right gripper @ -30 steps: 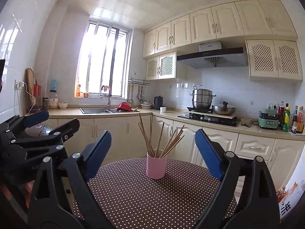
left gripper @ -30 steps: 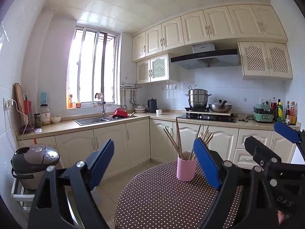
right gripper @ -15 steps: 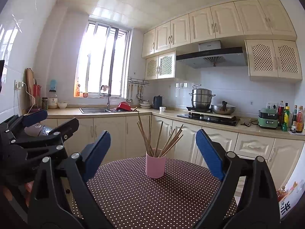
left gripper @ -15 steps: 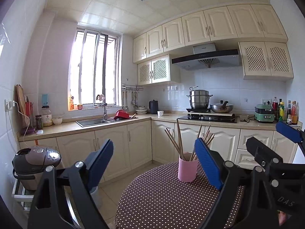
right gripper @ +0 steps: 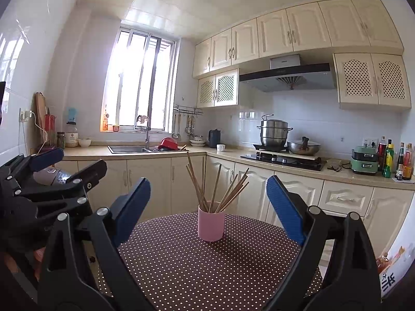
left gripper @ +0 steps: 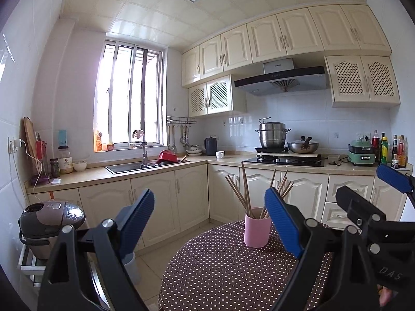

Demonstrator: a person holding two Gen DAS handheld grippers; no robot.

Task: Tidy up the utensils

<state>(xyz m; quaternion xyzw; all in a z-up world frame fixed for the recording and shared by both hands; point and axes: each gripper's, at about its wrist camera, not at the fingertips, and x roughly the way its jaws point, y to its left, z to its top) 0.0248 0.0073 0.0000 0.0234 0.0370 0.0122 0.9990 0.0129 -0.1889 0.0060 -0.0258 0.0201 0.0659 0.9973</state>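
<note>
Both of your grippers have tipped up a little since a second ago: the pink cup [right gripper: 211,223] and the kitchen behind it now sit lower in each view, while the cup and its chopsticks have not shifted on the table.

Your right gripper [right gripper: 207,207] is spread wide with nothing between its blue pads [right gripper: 284,212]. It hovers above the near part of the round table [right gripper: 181,267] with the brown dotted cloth. Your left gripper [left gripper: 210,223] is just as wide and just as empty. It hangs over the table's left edge, so its left finger is over the floor. Each gripper shows at the edge of the other's view, side by side and apart.

Straight ahead of the right gripper, centred between its fingers, the pink cup stands upright on the cloth. A loose bundle of wooden chopsticks [right gripper: 218,189] fans out of it, leaning left and right. From the left gripper the cup lies ahead and to the right, partly behind the right pad.

Farther out, left of your left gripper, a rice cooker [left gripper: 50,223] sits on a low rack. Beyond the table, cream cabinets run under a counter: the sink [right gripper: 129,149] ahead to the left below the window, the stove [right gripper: 282,159] ahead to the right with a steel steamer pot [right gripper: 275,132] and a wok on it, and bottles [right gripper: 395,160] at the far right.
</note>
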